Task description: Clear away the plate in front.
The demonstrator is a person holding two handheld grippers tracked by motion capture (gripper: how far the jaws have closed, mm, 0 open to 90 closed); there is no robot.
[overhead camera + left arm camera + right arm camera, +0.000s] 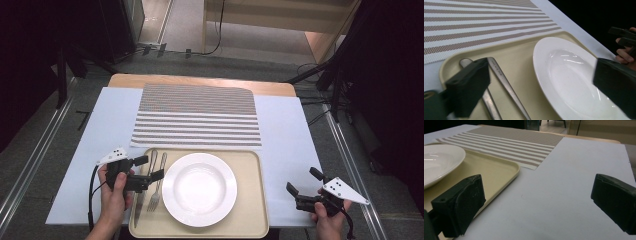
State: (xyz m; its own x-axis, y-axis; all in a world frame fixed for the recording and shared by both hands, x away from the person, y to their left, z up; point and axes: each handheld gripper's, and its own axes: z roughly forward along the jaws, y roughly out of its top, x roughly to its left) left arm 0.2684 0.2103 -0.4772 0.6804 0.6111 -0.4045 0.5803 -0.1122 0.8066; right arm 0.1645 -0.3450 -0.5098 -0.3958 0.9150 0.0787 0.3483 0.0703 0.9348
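A white deep plate (200,189) sits in the middle of a beige tray (250,200) at the table's near edge. Left of the plate, a fork (156,186) and a knife (139,200) lie on the tray with their handles pointing away from me. My left gripper (150,168) hovers open over those handles. In the left gripper view the jaws stand wide apart, with the two metal handles (504,80) and the plate (574,77) between them. My right gripper (304,181) is open over the bare table cover right of the tray, holding nothing (536,202).
A brown-and-white striped placemat (196,116) lies beyond the tray on the pale table cover (285,130). In the right gripper view the tray corner (509,170) and the plate rim (446,160) are at the left. Dark stands and cables surround the table.
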